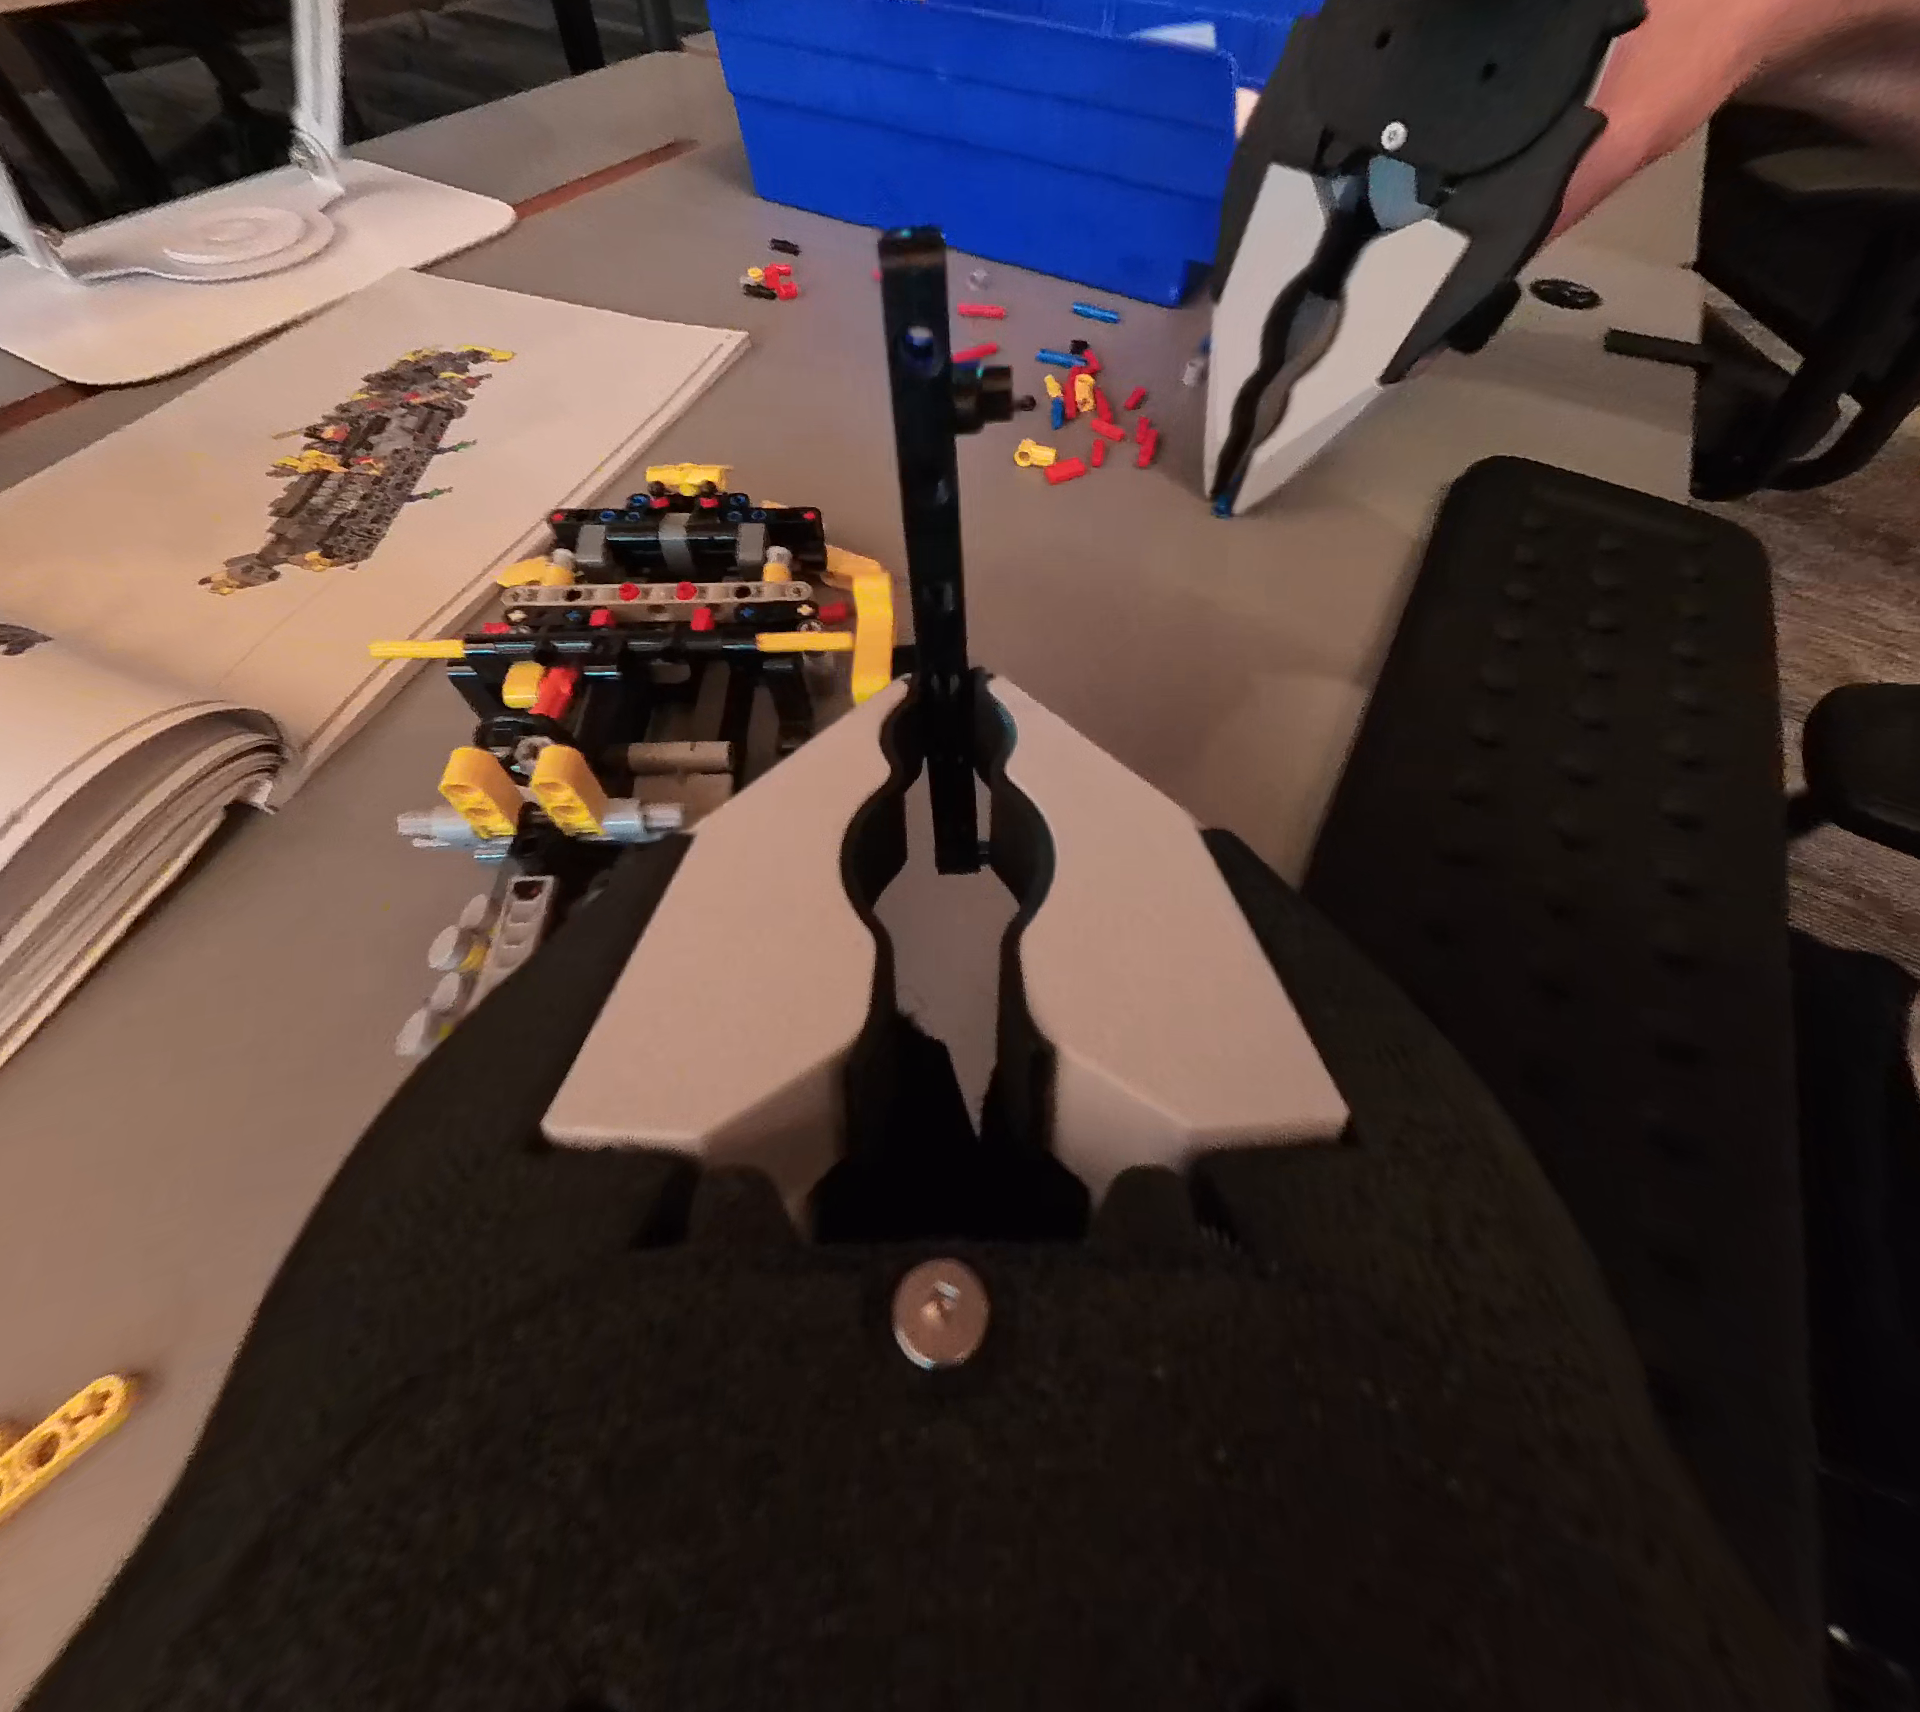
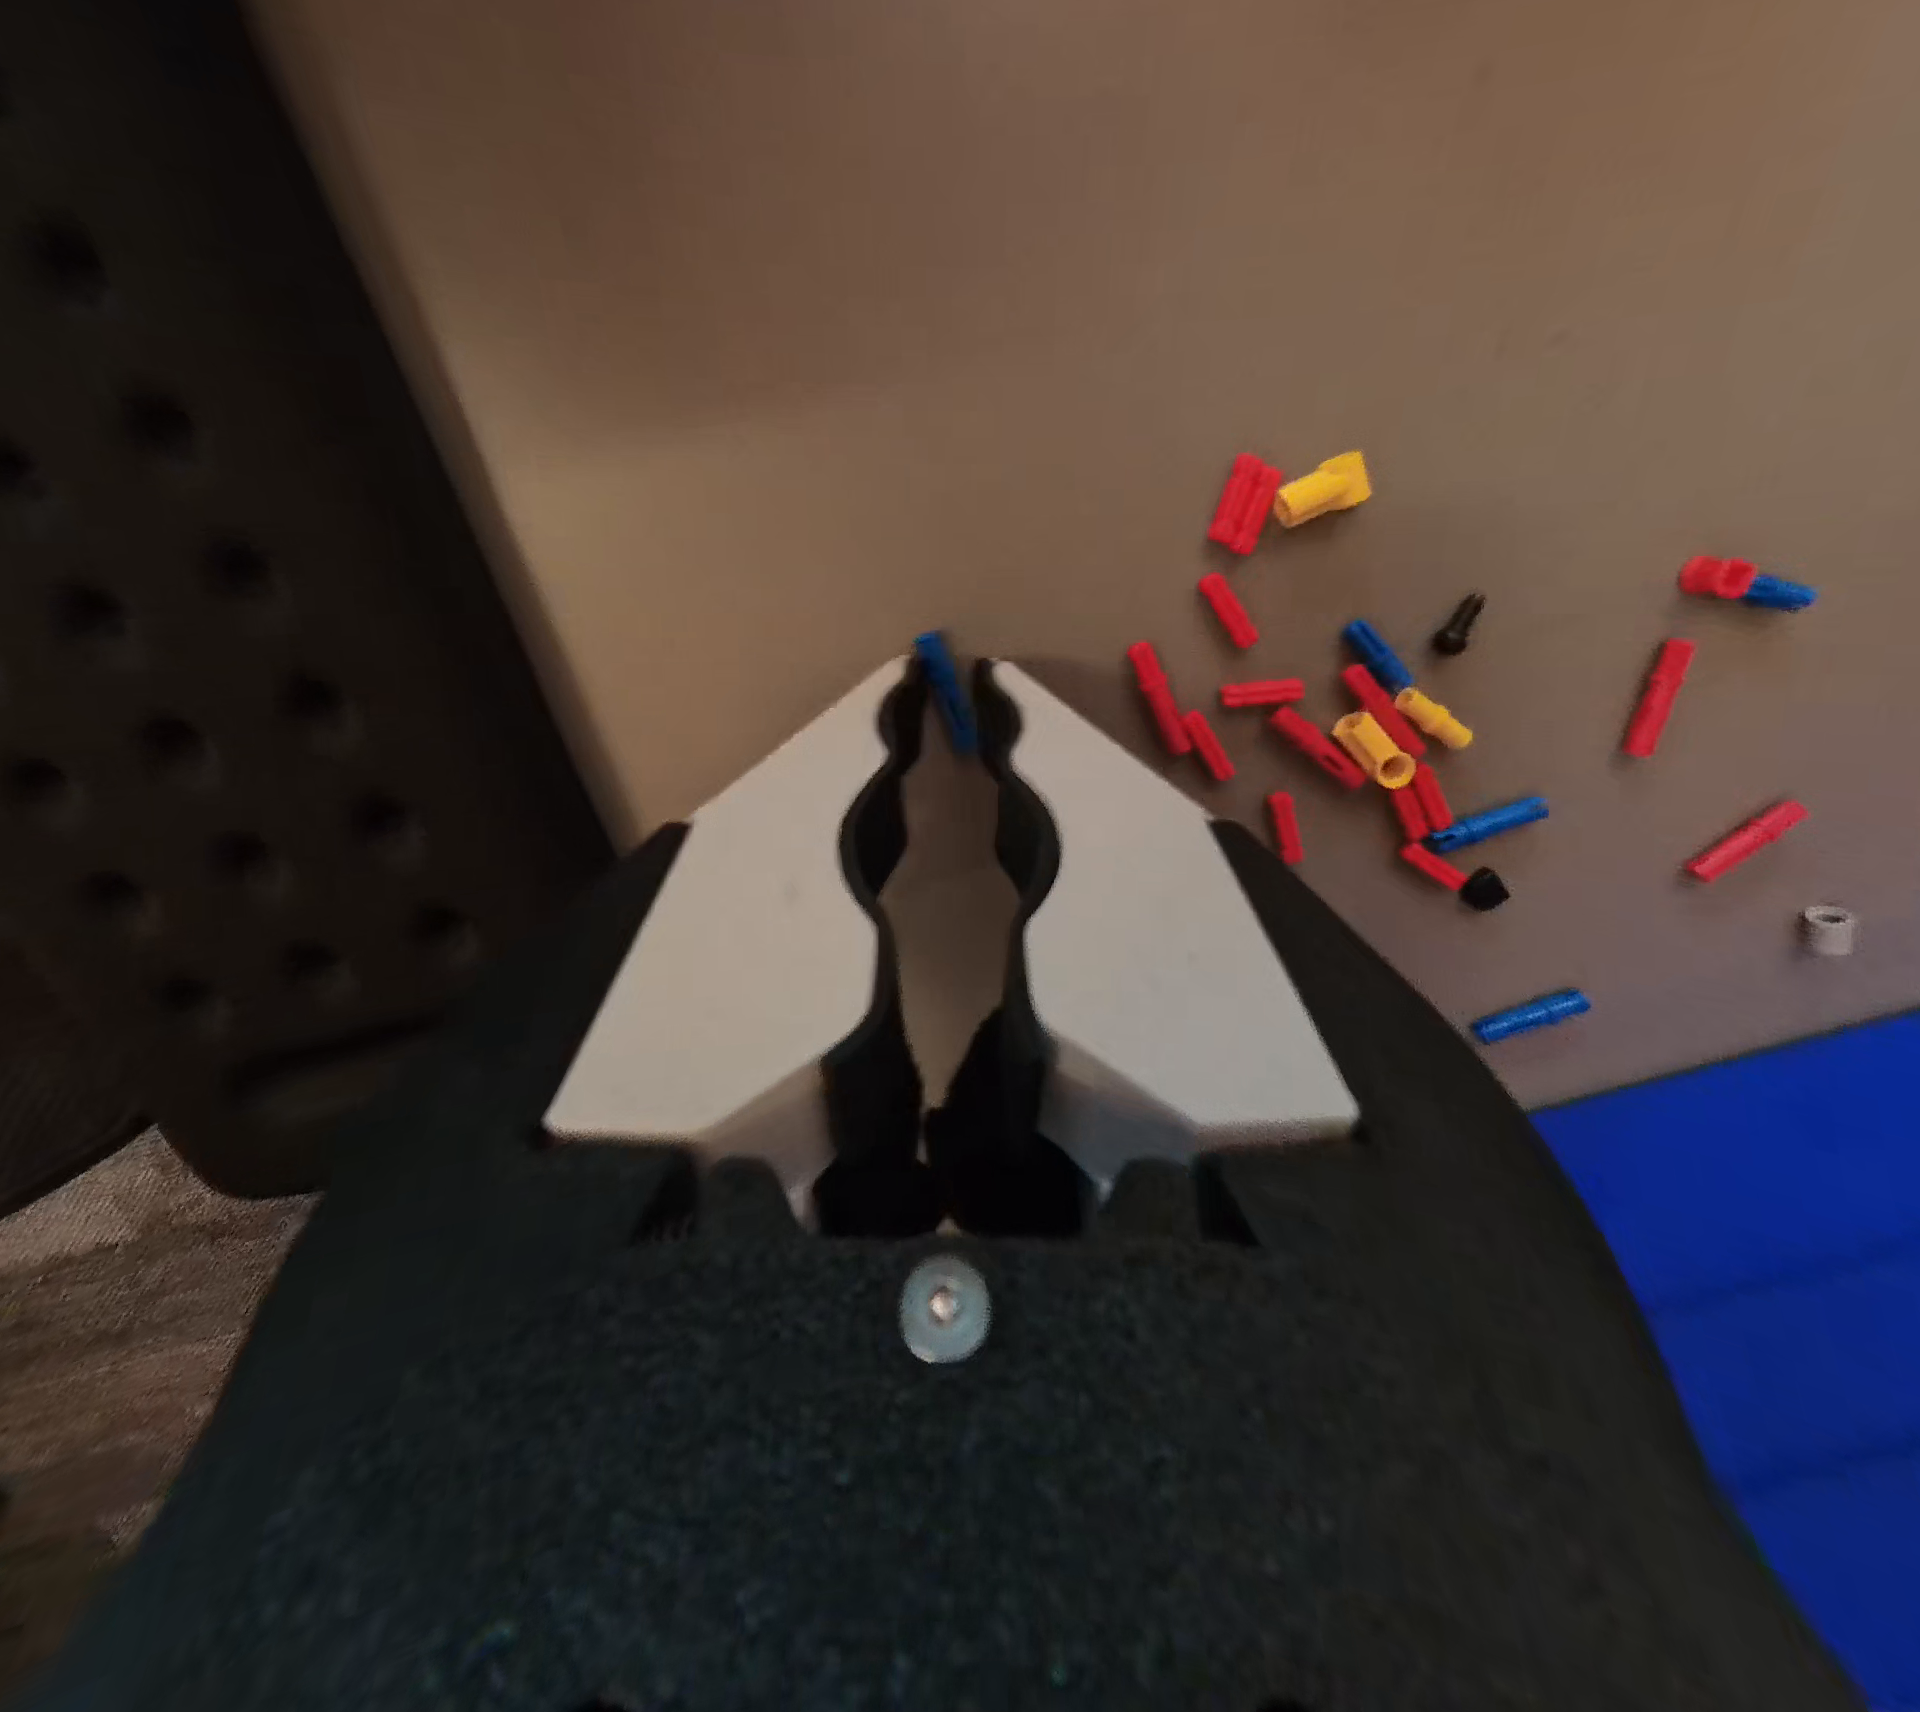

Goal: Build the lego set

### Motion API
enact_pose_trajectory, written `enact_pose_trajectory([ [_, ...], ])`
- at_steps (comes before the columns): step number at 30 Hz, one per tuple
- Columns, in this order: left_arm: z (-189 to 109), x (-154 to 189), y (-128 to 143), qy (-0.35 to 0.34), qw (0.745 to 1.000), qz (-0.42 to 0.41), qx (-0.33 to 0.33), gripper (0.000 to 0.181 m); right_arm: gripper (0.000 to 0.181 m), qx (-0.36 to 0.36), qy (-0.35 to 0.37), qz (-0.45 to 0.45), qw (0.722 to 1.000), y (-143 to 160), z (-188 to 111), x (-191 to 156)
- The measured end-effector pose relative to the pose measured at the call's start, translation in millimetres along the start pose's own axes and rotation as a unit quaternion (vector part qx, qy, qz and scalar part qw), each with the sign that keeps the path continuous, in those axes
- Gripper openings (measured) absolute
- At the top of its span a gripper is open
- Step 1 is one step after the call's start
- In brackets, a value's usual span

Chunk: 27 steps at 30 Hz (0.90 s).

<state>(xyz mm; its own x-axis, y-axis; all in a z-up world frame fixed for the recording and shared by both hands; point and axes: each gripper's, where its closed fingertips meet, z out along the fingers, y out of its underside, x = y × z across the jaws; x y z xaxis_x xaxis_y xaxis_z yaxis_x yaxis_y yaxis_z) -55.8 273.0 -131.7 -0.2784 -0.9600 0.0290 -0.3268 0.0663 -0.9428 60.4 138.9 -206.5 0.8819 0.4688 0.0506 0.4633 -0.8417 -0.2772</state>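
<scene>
My left tool is clamped on the lower end of a long black beam, holding it upright above the worktop. My right tool is nearly closed, pinching one blue pin at its tips. I judge the step to be pinning the beam: next I must line the pin up with one of the beam's holes and press it straight in. The half-built model sits just beside the open manual. One blue bin stands behind the scattered pins: roughly fifteen red, five blue, three yellow.
</scene>
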Motion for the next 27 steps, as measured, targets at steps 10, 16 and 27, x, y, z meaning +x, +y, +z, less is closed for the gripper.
enact_pose_trajectory([
  [10,19,67,-8,0.269,0.944,-0.17,-0.087,0.009,0.004,0.293,-0.007,0.113,0.949,-88,-52,-1],
  [16,22,87,0,0.324,0.86,-0.354,-0.172,0.009,0.004,0.556,-0.029,0.243,0.794,-120,-117,-25],
  [27,-26,96,35,0.178,0.96,-0.164,-0.142,0.027,0.005,0.601,-0.083,0.247,0.755,-113,-100,-84],
])
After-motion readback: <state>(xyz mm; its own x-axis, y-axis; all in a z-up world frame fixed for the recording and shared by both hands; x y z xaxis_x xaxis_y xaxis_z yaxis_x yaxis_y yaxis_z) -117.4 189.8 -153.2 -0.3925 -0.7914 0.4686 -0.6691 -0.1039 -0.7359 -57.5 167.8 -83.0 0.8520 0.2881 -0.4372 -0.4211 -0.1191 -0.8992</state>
